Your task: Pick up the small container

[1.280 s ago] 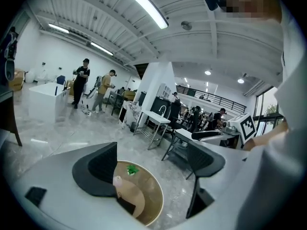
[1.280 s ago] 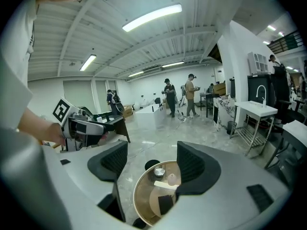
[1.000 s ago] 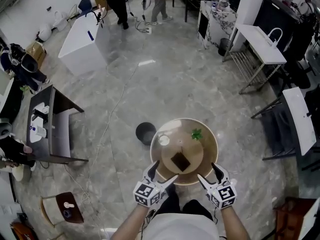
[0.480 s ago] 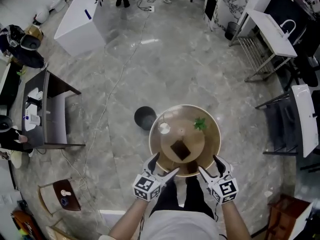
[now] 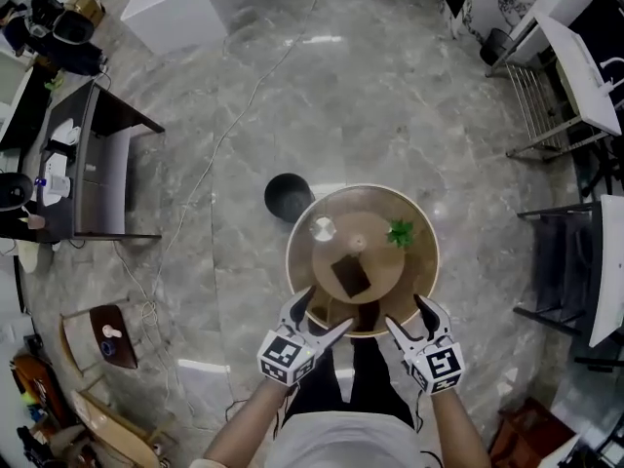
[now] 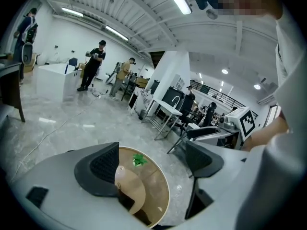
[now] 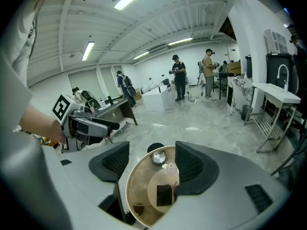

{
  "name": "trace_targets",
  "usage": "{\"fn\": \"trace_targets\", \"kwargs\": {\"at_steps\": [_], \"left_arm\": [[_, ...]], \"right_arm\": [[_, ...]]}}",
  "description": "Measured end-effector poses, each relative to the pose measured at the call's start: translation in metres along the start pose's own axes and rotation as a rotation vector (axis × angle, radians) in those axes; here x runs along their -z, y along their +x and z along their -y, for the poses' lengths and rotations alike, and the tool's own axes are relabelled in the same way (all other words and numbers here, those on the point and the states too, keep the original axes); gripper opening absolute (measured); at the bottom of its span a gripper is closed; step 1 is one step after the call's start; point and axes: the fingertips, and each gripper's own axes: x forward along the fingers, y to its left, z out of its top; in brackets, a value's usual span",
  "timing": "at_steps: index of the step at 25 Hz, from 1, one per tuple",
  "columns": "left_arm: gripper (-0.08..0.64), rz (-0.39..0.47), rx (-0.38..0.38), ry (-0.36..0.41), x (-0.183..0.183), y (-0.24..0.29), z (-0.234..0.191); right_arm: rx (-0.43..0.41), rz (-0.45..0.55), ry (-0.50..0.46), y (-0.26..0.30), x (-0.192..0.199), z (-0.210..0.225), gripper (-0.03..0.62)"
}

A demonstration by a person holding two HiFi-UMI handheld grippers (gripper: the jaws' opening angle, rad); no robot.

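Note:
A round wooden table stands below me with a smaller round board on it. On the board lie a dark square container and a small white piece. A small shiny round container sits at the table's far left and a green sprig at its far right. My left gripper and right gripper hover side by side over the near rim. The jaws of both are closing slowly, still wide, with nothing between them. The right gripper view shows the shiny container and the dark square.
A black round bin stands on the marble floor just beyond the table's far left. A dark desk is at the left and black chairs at the right. A cable runs across the floor. People stand far off.
The head view has tipped further down, so the table sits higher in the frame and my legs show. Both grippers stay over the near rim, still apart.

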Motion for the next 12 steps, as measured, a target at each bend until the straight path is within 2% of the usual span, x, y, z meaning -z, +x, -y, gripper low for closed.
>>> {"fn": "trace_targets", "kwargs": {"at_steps": [7,12], "left_arm": [[0.433,-0.003,-0.051,-0.073,0.022,0.035,-0.039],[0.434,-0.028,-0.08,-0.086,0.054,0.069,-0.057]], "right_arm": [[-0.087,-0.069,-0.051,0.055,0.02,0.017,0.31],[-0.141,-0.1,-0.066,0.089,0.051,0.04,0.307]]}}
